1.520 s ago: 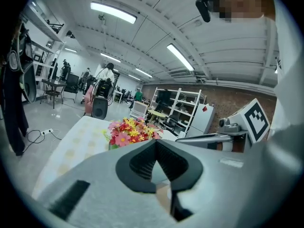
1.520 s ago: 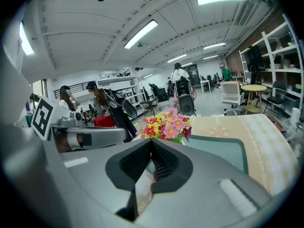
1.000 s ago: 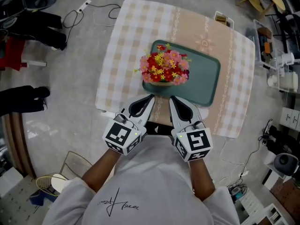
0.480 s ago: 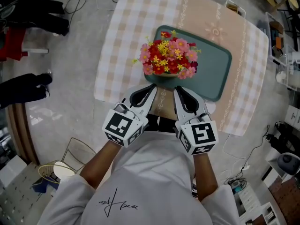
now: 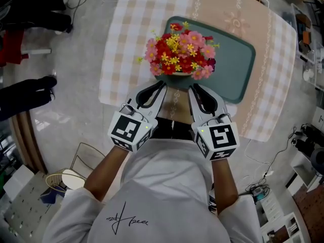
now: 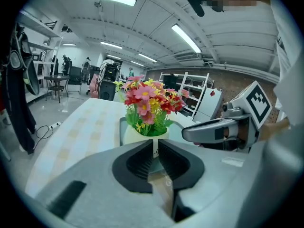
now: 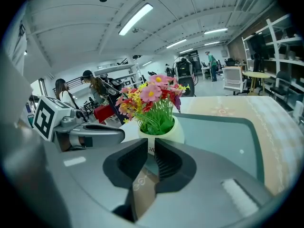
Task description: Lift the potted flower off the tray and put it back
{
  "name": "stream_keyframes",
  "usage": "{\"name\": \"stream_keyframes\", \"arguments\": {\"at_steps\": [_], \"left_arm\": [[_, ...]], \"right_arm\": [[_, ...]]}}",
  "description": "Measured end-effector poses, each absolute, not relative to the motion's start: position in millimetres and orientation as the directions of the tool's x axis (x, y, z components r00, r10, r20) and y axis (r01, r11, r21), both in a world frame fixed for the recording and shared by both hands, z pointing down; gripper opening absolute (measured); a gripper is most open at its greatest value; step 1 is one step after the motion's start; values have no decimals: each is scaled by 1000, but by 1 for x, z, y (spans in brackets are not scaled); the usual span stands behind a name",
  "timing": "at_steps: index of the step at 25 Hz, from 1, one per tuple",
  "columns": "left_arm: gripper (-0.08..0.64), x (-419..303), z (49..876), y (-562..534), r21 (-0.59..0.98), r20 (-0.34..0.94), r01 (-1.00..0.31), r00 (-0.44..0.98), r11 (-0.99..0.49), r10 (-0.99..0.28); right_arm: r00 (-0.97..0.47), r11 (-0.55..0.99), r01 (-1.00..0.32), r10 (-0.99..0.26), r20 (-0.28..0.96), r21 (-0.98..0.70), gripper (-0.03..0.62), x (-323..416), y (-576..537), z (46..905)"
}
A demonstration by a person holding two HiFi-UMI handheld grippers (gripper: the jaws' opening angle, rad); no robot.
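Potted flower [image 5: 179,58] sits on the tray [image 5: 238,59], at its lower-left corner, upper middle of the head view, on the checked surface [image 5: 126,34]. Left tool [image 5: 160,86] and right tool [image 5: 195,88] are just below it, side by side, not touching the pot. Both tools' jaws have just been opening; each shows only a narrow gap, nothing between. Risks, my read: the gaps are too narrow for the pot, so going in now would shove or tip it. An uneven two-sided squeeze could let the round pot slip; the blooms look top-heavy.
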State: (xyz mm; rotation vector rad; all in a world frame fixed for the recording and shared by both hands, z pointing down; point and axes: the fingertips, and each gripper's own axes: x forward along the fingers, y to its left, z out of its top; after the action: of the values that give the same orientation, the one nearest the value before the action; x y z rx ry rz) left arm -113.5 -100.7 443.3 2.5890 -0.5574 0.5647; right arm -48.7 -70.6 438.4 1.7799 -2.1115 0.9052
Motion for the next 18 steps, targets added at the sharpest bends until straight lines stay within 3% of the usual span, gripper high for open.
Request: {"name": "stream_keyframes", "arguments": {"at_steps": [11, 18], "left_arm": [[94, -114, 463, -108, 321, 484, -465, 829, -825, -280], [158, -111, 472, -115, 312, 500, -464, 822, -829, -272]], "right_arm": [[-260, 80, -942, -789, 556, -327, 66, -45, -74, 458], [-264, 90, -944, -782, 564, -317, 114, -40, -79, 468]]}}
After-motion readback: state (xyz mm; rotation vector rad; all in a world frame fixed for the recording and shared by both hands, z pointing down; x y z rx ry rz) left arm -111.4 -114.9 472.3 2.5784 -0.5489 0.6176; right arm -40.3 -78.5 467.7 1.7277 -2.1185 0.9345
